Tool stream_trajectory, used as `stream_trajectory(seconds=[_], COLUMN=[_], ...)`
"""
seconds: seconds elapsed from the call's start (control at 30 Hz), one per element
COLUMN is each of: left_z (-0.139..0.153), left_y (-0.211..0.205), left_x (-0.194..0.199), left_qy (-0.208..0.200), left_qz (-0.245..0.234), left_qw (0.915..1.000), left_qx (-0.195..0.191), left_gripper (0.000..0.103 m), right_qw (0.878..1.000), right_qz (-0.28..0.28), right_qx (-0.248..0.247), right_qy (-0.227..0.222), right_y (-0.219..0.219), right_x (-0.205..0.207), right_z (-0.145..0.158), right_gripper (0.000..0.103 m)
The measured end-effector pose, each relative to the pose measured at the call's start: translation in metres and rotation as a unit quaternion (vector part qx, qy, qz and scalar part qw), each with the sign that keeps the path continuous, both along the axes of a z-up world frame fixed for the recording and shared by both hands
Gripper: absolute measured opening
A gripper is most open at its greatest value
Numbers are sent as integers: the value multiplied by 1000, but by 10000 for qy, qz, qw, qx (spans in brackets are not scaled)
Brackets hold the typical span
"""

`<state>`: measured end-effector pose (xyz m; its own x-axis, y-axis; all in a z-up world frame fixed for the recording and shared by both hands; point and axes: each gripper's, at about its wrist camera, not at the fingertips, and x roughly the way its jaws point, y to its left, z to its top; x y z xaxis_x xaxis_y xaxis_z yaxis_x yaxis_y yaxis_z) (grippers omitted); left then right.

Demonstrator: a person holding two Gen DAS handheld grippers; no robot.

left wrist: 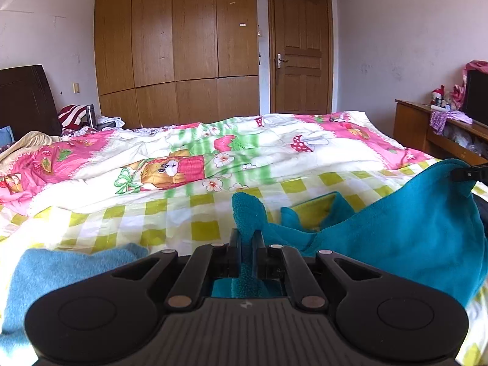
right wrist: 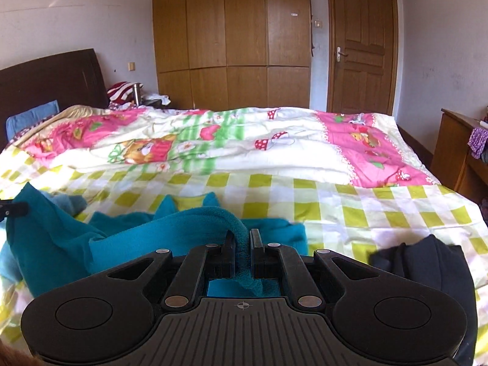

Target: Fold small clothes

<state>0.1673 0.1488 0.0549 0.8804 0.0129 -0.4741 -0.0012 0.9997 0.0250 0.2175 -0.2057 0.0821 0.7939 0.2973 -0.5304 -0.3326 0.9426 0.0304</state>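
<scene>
Checked bedsheet (right wrist: 350, 210) beneath one teal garment (left wrist: 411, 235), each hand-held gripper (left wrist: 246, 238) (right wrist: 242, 238) clenched on it.

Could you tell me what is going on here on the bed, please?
A person is folding a teal fleece garment on the checked bedsheet, with a handheld gripper in each hand. The left gripper and right gripper are each shut on an edge of it, lifting it. A lighter blue cloth and a dark garment lie nearby.

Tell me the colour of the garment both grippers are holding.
Teal, a fleecy garment; it shows best in the left wrist view.
</scene>
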Motion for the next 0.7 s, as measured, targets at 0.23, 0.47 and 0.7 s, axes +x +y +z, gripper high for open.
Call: stream_trajectory(seconds=[0.23, 0.47, 0.7], left_z=[-82, -100, -80], left_y=[18, 22, 33], left_x=[80, 85, 67], left_qy=[704, 763, 568], left_qz=[360, 606, 759], left_qw=[9968, 9951, 9949], left_qx=[119, 166, 343], left_gripper=[24, 35, 48], right_qw=[9955, 9899, 9870], right_qz=[-657, -946, -956], right_qx=[-269, -644, -1044], right_qy=[625, 834, 767], right_y=[17, 27, 44], right_x=[104, 131, 140], right_z=[-72, -128, -130], right_gripper=[7, 10, 10])
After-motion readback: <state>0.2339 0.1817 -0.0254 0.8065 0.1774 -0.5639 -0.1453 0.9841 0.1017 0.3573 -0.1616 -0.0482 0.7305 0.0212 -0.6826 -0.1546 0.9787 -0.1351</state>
